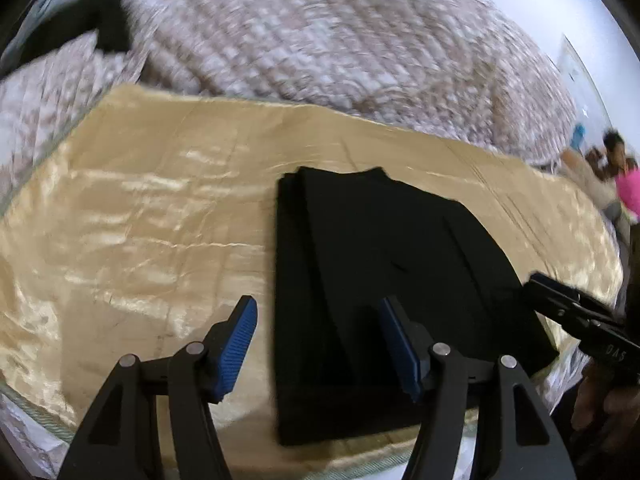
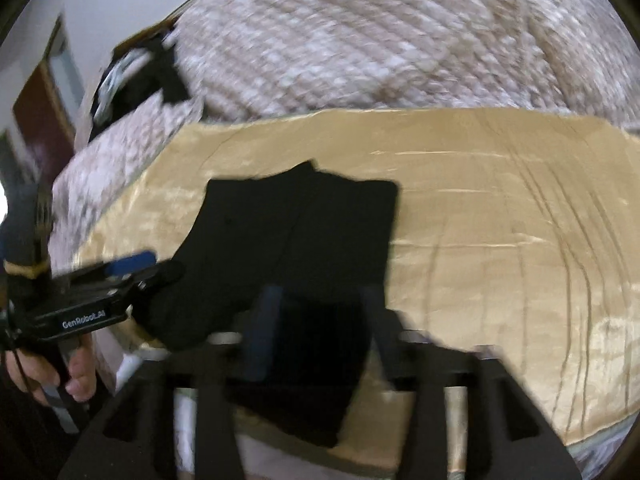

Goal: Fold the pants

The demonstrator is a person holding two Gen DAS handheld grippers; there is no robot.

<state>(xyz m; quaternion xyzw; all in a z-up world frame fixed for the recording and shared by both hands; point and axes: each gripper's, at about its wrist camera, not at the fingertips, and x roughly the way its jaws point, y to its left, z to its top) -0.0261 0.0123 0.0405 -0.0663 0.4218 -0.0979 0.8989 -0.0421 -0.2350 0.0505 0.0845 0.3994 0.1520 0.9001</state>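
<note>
The left tongs [image 1: 316, 344] stand wide apart and hold nothing; their blue pads [image 1: 234, 350] hang above the near edge of the black pants [image 1: 384, 280], one pad over the gold cloth [image 1: 140, 240] at about 9 o'clock of the garment and the other over the dark fabric itself. The right tongs [image 2: 316, 336] are blurred in their own view, yet the two fingers show well separated with the near end of the pants between and below them; I cannot tell whether they touch the fabric. In the left view the right tongs [image 1: 538, 284] reach in from 3 o'clock to the pants' right edge, too dark there to judge contact.

The pants lie as a compact dark rectangle on the gold cloth, which is spread over a bed covered by a pale quilt [image 1: 320, 32]. Layered edges show along the left side and at the far end, so the legs look already laid together and the length doubled over at least once. The stack is fairly square, with a slightly ragged far edge at 12 o'clock.

By my reading the folding is nearly or wholly done. What may be left is one last fold to shorten the bundle, or merely smoothing and squaring the edges.
</note>
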